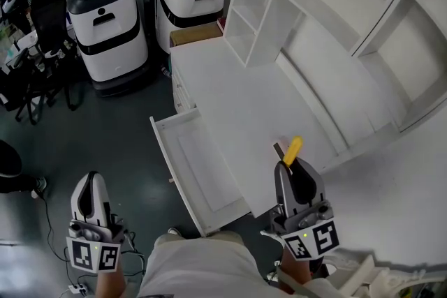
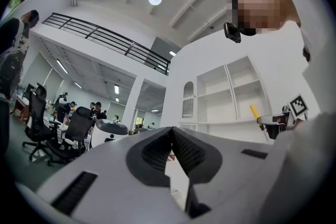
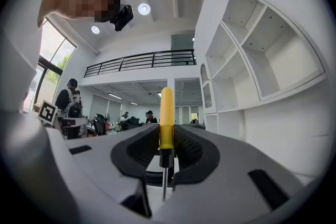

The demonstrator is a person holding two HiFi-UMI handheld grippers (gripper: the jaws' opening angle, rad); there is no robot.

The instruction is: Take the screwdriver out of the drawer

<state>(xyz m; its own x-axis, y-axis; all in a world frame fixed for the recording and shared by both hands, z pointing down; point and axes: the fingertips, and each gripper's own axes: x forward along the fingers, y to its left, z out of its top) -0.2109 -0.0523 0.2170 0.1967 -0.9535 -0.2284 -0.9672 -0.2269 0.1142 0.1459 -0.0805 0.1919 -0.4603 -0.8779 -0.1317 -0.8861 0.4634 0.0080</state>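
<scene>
A yellow-handled screwdriver [image 3: 166,120] stands upright between the pads of my right gripper [image 3: 167,136], which is shut on it; its metal shaft points down. In the head view the same screwdriver [image 1: 291,151] sticks out of my right gripper [image 1: 288,162] over the white desk top [image 1: 237,94]. The white drawer [image 1: 198,167] is pulled out below the desk's left front edge, and nothing shows inside it. My left gripper [image 1: 91,193] hangs at the lower left over the dark floor, away from the drawer. In the left gripper view my left gripper [image 2: 172,140] has its pads together with nothing between them.
White shelving [image 1: 349,31] rises behind the desk. Two white-and-black machines [image 1: 112,17] stand on the floor at the back left, beside a cardboard box [image 1: 195,33]. Office chairs [image 1: 42,24] and people are further left. A cable [image 1: 52,230] runs along the floor.
</scene>
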